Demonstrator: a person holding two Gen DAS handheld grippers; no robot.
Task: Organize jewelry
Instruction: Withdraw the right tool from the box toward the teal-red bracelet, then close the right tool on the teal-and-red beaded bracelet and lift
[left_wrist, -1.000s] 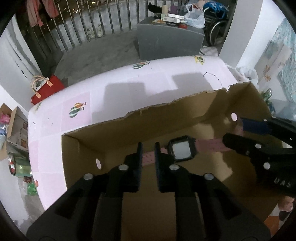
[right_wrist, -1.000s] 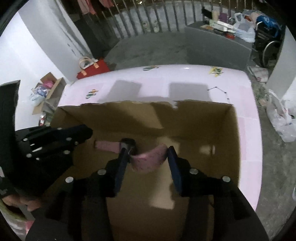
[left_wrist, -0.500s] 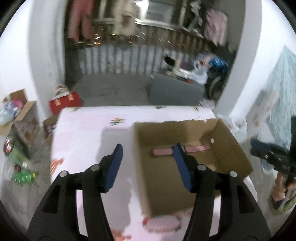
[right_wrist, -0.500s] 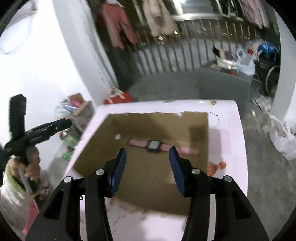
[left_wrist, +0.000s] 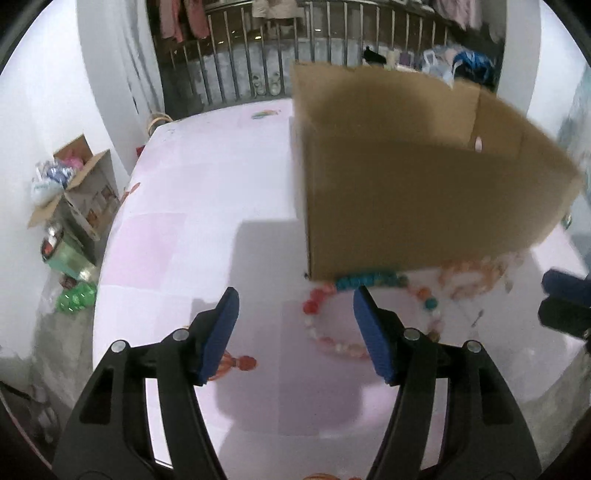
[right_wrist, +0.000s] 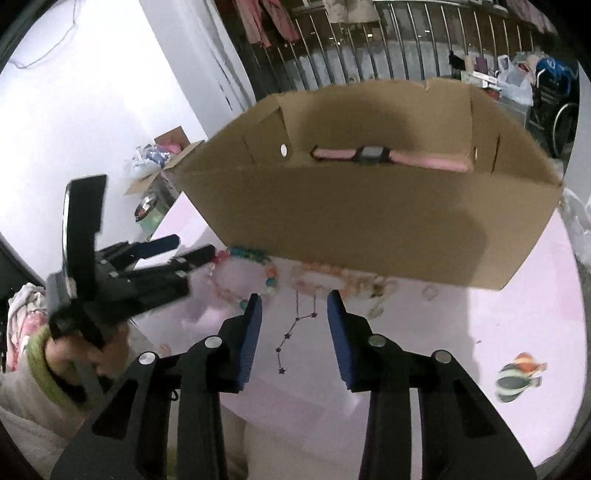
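Observation:
The pink watch (right_wrist: 369, 157) lies inside the cardboard box (right_wrist: 369, 221). Beaded necklaces lie on the pink table in front of the box: a teal strand (left_wrist: 365, 281), a red and pink strand (left_wrist: 321, 332) and a peach one (left_wrist: 472, 273). My left gripper (left_wrist: 294, 306) hovers over the beads, its jaws opening, with nothing held. A thin dark star chain (right_wrist: 295, 328) lies on the table in line with my right gripper (right_wrist: 294, 306). Its jaws are closing, and the pads do not touch the chain. The left gripper (right_wrist: 147, 266) also shows at the left of the right wrist view.
A balloon print (right_wrist: 517, 376) marks the pink table cover at the right. A small orange piece (left_wrist: 236, 363) lies by my left finger. Off the table's left edge stand an open carton (left_wrist: 74, 192) and floor clutter. A railing runs behind.
Both grippers let go of the pink watch, which stays in the box. Both drew back out of the box and came down over the jewelry in front. The left jaws spread wide.

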